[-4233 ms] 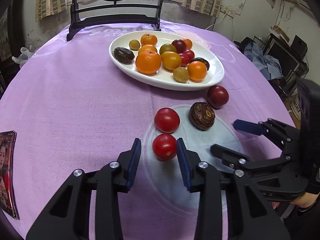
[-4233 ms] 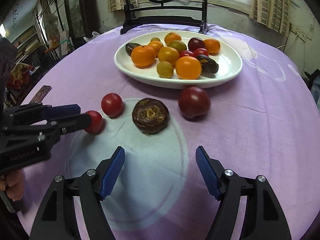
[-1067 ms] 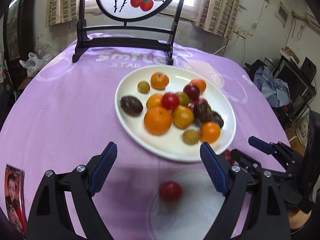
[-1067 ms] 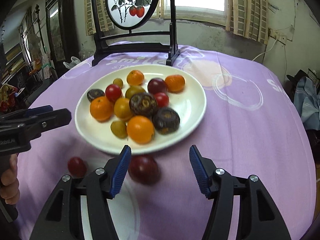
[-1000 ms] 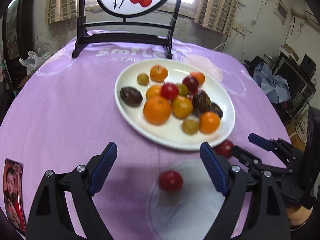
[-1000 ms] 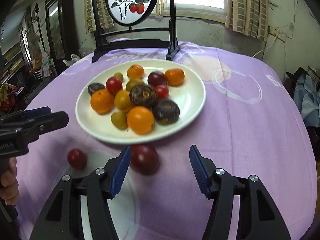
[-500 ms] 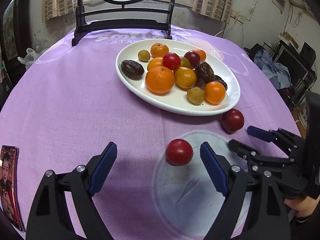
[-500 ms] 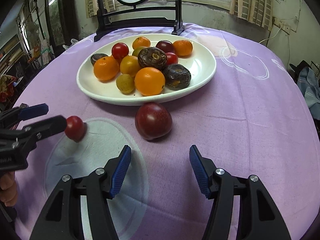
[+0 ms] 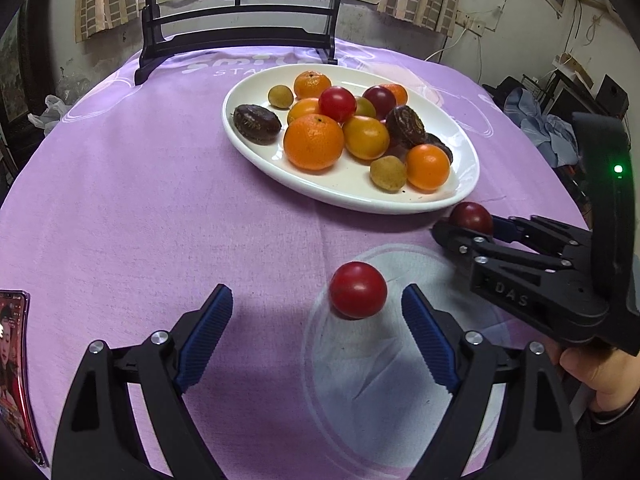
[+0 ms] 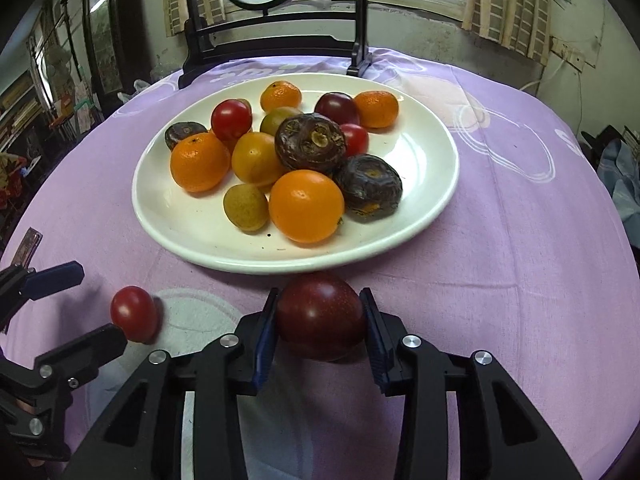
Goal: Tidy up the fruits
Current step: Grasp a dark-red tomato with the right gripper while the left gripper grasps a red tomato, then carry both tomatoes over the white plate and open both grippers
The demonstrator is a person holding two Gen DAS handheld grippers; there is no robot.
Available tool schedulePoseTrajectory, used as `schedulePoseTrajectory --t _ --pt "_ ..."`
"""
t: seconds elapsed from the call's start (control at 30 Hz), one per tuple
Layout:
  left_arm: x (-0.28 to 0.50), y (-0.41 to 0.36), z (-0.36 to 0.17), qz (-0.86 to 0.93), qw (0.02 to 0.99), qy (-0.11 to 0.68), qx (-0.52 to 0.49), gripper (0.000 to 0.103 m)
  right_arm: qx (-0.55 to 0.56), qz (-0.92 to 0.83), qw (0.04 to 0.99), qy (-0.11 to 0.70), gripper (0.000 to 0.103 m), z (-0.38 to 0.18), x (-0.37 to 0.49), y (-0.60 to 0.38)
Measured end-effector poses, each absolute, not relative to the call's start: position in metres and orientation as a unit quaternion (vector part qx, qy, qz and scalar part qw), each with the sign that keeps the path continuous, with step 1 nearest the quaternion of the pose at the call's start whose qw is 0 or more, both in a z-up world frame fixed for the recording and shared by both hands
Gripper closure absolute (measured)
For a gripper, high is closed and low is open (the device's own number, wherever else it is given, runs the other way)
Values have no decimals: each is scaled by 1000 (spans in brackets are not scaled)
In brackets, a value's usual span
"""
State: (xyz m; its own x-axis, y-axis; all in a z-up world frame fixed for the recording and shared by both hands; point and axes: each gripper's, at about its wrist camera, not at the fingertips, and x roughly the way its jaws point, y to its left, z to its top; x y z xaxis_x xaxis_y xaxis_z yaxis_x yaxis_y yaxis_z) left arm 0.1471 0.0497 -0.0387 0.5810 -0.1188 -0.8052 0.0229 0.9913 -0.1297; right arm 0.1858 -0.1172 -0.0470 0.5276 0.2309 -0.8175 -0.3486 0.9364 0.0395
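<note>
the right gripper point(image 10: 320, 320) has just been closing; its ribbed blue pads now press both sides of the smooth, round dark red plum point(image 10: 320, 316), which sits on the purple cloth point(image 10: 520, 280) just beside the near rim of the glossy white oval plate point(image 10: 420, 216). the left gripper point(image 9: 316, 312) stands wide, pads clear of the shiny round red tomato point(image 9: 357, 289) lying between them, near the plate's front edge. oranges, wrinkled brown fruit and small tomatoes fill the plate.
</note>
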Motion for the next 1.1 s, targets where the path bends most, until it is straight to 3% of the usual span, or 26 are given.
schedulePoseTrajectory --t 0.4,0.47,0.63,0.7,0.77,1.1 --pt "147 33 -50 -53 886 461 -26 19 -4 163 876 454 63 -44 162 -160" --pt "149 32 -54 -55 883 465 -28 30 -10 169 878 449 63 -42 161 -158" --pt "152 24 -56 -41 890 453 7 36 -25 182 884 430 63 -33 154 -156" --pt "152 21 -56 -41 893 448 17 48 -27 182 885 427 63 -32 153 -156" --pt "152 21 -54 -51 895 444 13 72 -28 181 885 427 63 -32 154 -157" --pt "146 47 -34 -55 892 445 -60 72 -15 177 896 407 63 -20 148 -161"
